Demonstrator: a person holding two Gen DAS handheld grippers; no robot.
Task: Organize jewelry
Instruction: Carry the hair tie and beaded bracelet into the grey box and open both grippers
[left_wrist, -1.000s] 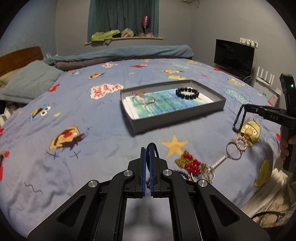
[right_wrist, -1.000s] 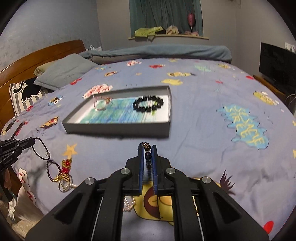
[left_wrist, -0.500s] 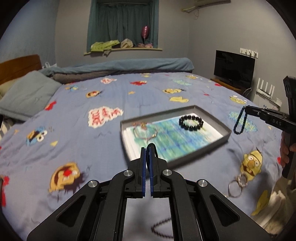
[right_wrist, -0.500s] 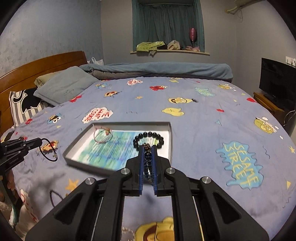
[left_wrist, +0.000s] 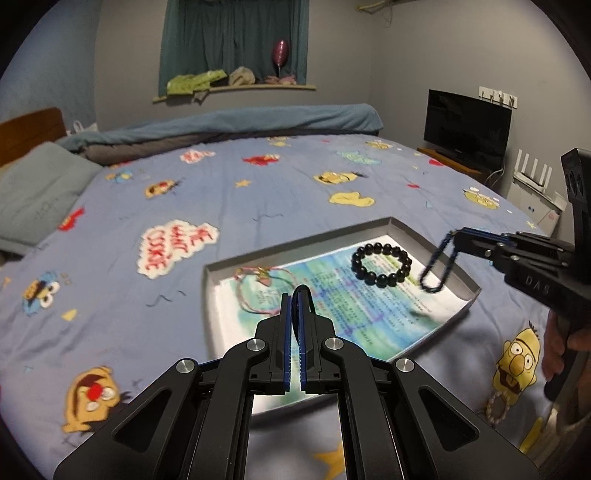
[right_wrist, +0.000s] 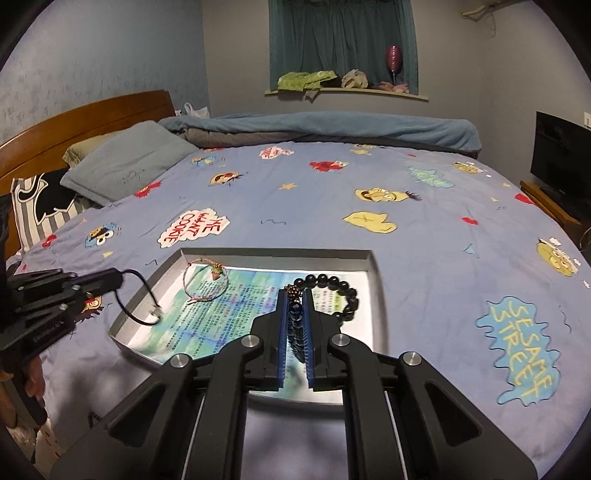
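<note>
A wide bed (right_wrist: 424, 258) covered in a blue cartoon-print sheet fills the room. On it, toward the near side, sits a shallow grey tray (right_wrist: 376, 295) lined with a blue-green printed paper.

Two pieces already lie inside the tray: a black bead bracelet (left_wrist: 382, 264) toward its right half, and a thin pink cord bracelet (left_wrist: 258, 284) with a small charm toward its left half. They lie apart from each other.

The left hand-held gripper (left_wrist: 294, 295) hangs over the tray's near left part, tilted downward. Its blue-edged jaws are pressed together on a thin black cord necklace (right_wrist: 138, 299), which droops in a loop below the tips with a small pale clasp at its end, hanging over the tray's left edge.

The right hand-held gripper (right_wrist: 295, 295) is over the tray's right side, also tilted downward. Its jaws are clamped on a dark blue bead strand (left_wrist: 436, 267), whose loop dangles above the tray's right end, just beside the black bead bracelet. Whether the loop touches the paper cannot be told.

A person's hand (left_wrist: 561, 347) grips the right tool's handle at the edge of view.

More jewellery (left_wrist: 496, 406), a blurred beaded ring, lies on the sheet outside the tray, near the bed's front edge.
</note>
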